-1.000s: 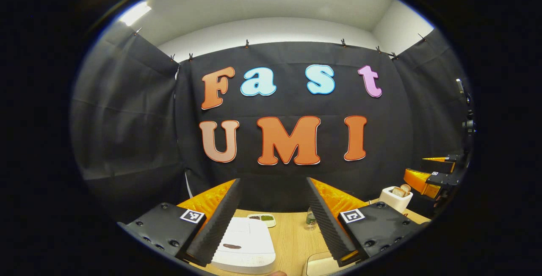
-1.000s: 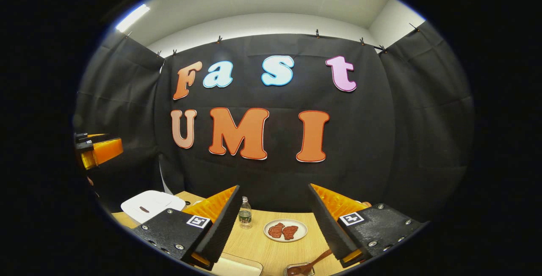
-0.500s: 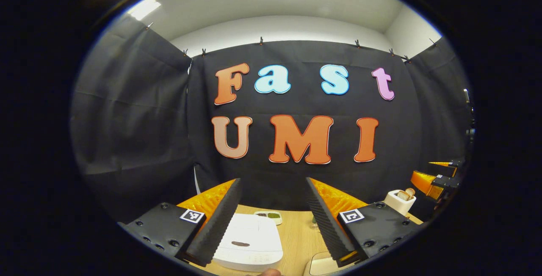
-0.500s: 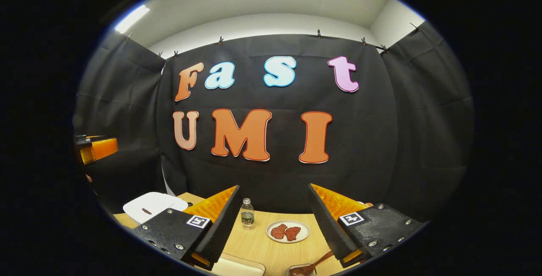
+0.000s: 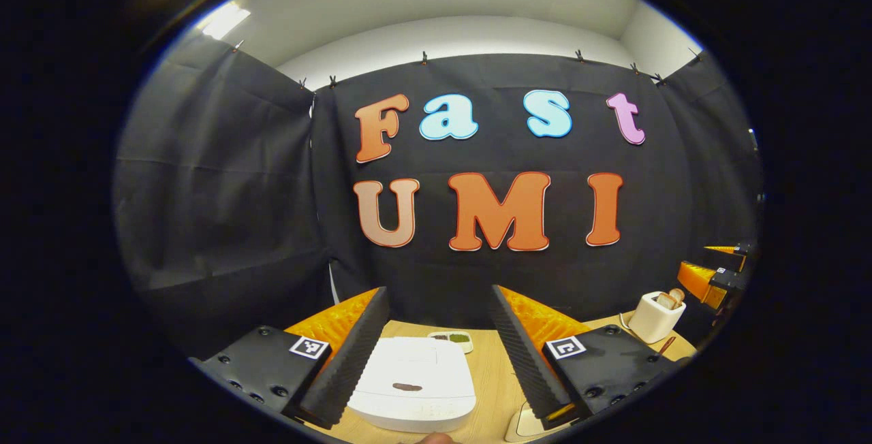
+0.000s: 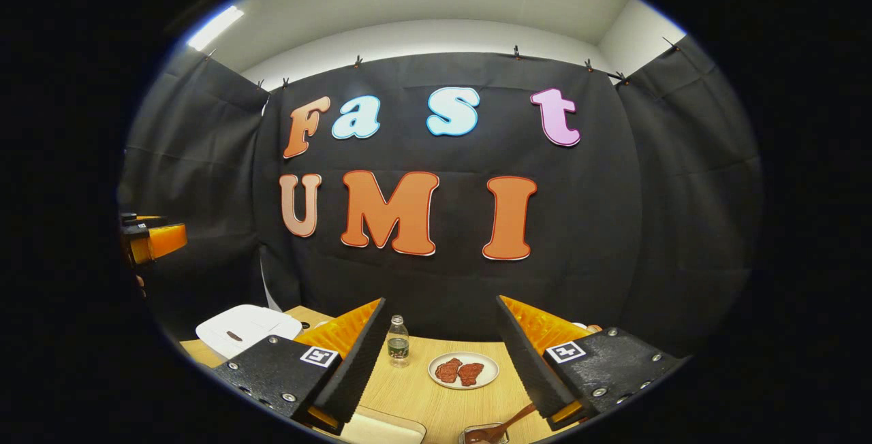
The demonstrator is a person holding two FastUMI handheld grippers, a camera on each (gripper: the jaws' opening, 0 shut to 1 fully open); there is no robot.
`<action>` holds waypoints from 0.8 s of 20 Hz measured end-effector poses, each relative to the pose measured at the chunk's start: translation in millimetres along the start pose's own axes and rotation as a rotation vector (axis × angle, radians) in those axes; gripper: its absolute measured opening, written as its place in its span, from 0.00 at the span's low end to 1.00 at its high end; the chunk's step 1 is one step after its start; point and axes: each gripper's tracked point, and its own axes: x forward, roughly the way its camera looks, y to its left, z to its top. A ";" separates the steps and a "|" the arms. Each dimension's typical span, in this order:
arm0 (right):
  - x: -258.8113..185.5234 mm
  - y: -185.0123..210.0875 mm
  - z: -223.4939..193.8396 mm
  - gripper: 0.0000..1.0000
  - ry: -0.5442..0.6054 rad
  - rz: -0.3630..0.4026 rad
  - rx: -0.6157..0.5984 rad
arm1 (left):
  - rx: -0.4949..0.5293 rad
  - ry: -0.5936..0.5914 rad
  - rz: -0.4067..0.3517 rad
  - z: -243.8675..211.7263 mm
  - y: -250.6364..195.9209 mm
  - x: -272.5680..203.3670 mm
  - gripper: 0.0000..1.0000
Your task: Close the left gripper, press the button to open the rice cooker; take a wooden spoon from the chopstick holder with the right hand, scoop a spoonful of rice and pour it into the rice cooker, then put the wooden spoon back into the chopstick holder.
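Observation:
The white rice cooker (image 5: 415, 383) stands on the wooden table with its lid down, low between my left gripper's fingers. My left gripper (image 5: 437, 291) is open and empty, hovering above and short of the cooker. The cooker (image 6: 245, 327) also sits at the left in the right gripper view, with the left gripper (image 6: 153, 240) above it. My right gripper (image 6: 441, 301) is open and empty, raised over the table. A brown wooden spoon (image 6: 507, 421) leans in a small holder (image 6: 477, 436) below its right finger. The right gripper (image 5: 714, 275) hangs at the far right.
A white toaster (image 5: 655, 313) with bread stands at the right, a small dish (image 5: 453, 339) behind the cooker. A small bottle (image 6: 398, 342) and a plate of red meat (image 6: 463, 370) sit mid-table. A pale tray (image 6: 381, 432) lies at the near edge.
The left gripper has drifted left and tipped down, so more of the rice cooker shows between its fingers. The right gripper has barely moved. Both stay open.

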 end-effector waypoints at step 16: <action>7.8 -11.1 -20.1 0.95 0.044 -0.033 -0.002 | -0.200 0.476 0.067 -117.7 34.7 30.2 0.06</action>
